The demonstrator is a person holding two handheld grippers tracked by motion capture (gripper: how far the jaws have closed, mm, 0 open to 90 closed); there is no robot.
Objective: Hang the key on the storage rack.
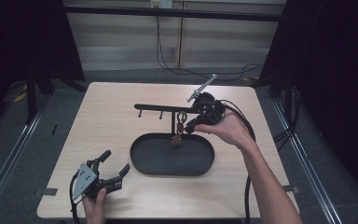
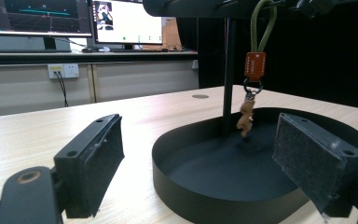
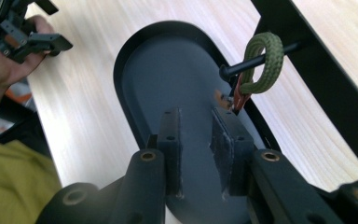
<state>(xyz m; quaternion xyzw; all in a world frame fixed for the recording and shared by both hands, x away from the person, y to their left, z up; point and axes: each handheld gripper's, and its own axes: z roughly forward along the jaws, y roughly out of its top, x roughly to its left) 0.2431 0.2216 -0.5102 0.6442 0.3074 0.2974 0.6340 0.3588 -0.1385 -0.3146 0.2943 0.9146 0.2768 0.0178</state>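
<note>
Though small and light, the keychain (image 3: 256, 70) will swing if nudged.

While it hangs by its green cord loop from a peg (image 3: 261, 60) of the black stand (image 1: 168, 108) over the oval tray (image 1: 142, 161), the right gripper (image 3: 200, 140) sits just beside it, jaws narrow and holding nothing. The loop looks soft and yielding; the stiffer orange tag (image 2: 255, 65) below seems the surer place to pinch, since the little figure (image 2: 245, 120) dangles loose. The left gripper (image 1: 114, 170) rests wide apart, empty, near the tray's end.
</note>
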